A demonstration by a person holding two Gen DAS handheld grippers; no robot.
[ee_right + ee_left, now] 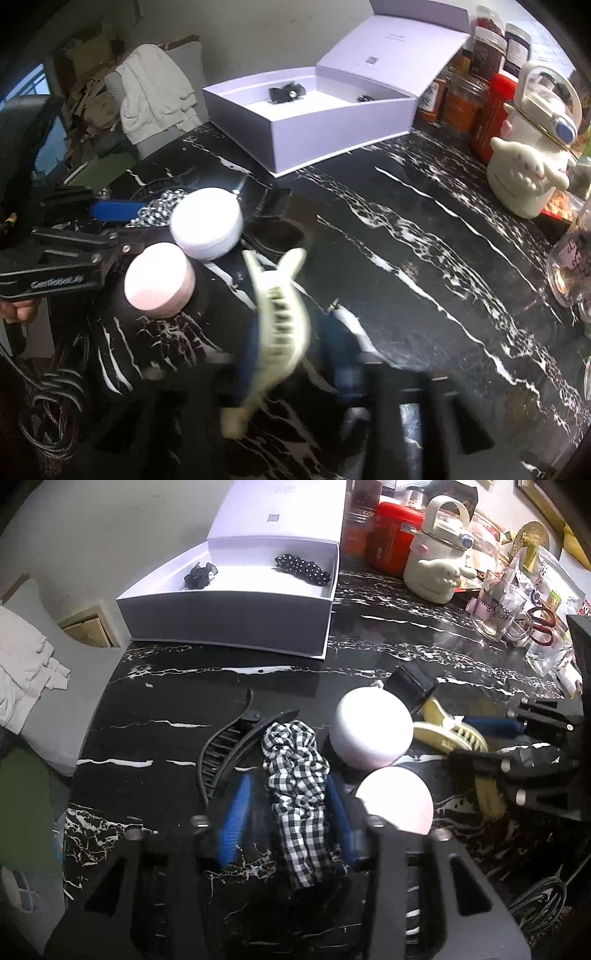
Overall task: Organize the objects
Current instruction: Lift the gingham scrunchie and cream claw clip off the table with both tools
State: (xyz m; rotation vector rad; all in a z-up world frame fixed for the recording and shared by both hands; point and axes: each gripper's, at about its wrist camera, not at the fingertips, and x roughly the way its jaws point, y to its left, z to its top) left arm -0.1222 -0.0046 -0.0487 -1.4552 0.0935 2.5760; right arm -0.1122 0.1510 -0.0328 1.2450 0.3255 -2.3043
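From the left wrist camera: the left gripper (295, 812), angled steeply down over the black marble worktop (369, 657), has its blue fingers (236, 819) clenched on a checked scrunchie (295, 786). A black hair claw (229, 746) lies just beside it on one side, a white round case (371, 733) and a pink round case (397, 797) on the other. The open white box (229, 609), already holding a small black clip (200, 576) and a beaded hair tie (303, 568), sits well apart at the far edge. The soft fabric is pinched low, so it could slip free or drag the neighbouring claw along when lifted.

From the right wrist camera: the right gripper (295, 354), likewise tilted downward, grasps a cream hair claw (282, 317), which stands tilted between the fingers and is blurred. The grip looks to be on the claw's curved, toothed body, so it may twist or spring out. The left gripper (110, 218) works close by at the left, beside the two cases; the tools could collide on the way to the box (332, 129).
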